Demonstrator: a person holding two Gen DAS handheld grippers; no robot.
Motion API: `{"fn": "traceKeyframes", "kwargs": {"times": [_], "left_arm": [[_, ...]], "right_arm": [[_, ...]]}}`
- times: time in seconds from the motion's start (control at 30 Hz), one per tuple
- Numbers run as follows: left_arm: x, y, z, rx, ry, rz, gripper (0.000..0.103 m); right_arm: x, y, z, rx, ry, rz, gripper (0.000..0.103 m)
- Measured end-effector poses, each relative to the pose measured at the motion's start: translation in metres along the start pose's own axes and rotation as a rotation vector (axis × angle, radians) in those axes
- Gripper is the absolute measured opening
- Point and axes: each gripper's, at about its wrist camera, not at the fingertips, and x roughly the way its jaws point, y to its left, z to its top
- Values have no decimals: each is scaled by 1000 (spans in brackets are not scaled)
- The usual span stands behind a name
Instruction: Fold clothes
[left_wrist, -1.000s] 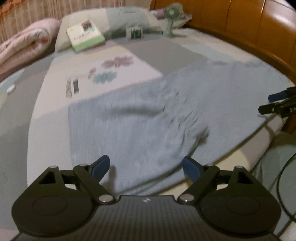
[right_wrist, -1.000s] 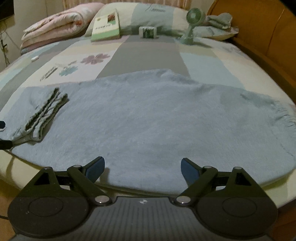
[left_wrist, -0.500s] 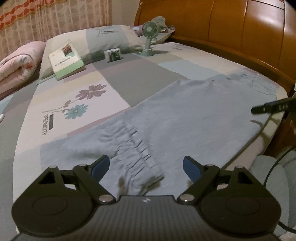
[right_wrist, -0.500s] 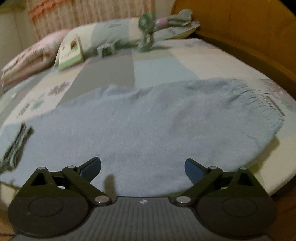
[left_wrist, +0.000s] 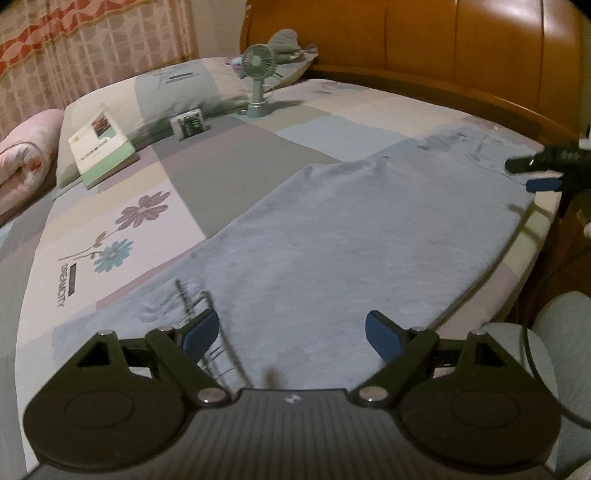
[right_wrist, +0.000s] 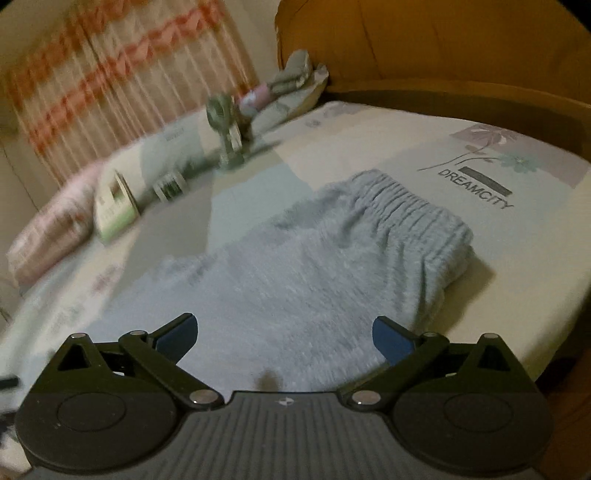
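I see a bed (left_wrist: 236, 155) with a patchwork sheet, a wooden headboard (left_wrist: 461, 48) and a patterned curtain (left_wrist: 92, 48). "DREAMCITY" (right_wrist: 476, 188) is printed by the flowers. The blue fleece garment (left_wrist: 351, 251) lies spread along the bed's near edge. My left gripper (left_wrist: 291, 334) and right gripper (right_wrist: 284, 334) are spread wide, holding nothing.

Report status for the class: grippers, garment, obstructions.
Left gripper open, right gripper open, both empty. Blue fleece pants flat on bed, unfolded. Nothing on them.

Dim warm light falling over bed (left_wrist: 229, 173); curved wooden headboard (left_wrist: 461, 55) rising behind; patterned curtain (left_wrist: 92, 48) hanging at left, pillow (left_wrist: 177, 88) lying below.
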Motion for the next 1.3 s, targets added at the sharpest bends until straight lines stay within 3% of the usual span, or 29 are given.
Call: {"fn": "traceKeyframes", "kwargs": {"times": [0.27,0.47,0.7,1.03,1.3], "left_arm": [[0,-34,23,74,-34,-1,87],[0,-57,30,107,-35,-3,87],[2,-66,34,122,-28,5,87],[7,-77,40,159,-24,-18,87],[10,-78,43,161,-28,-20,87]], "right_arm": [[-3,-23,19,64,-93,58,103],[16,-48,25,110,-71,43,103],[-10,-48,22,162,-73,68,103],[-19,-52,15,219,-42,22,103],[-18,-39,39,188,-93,63,103]]}}
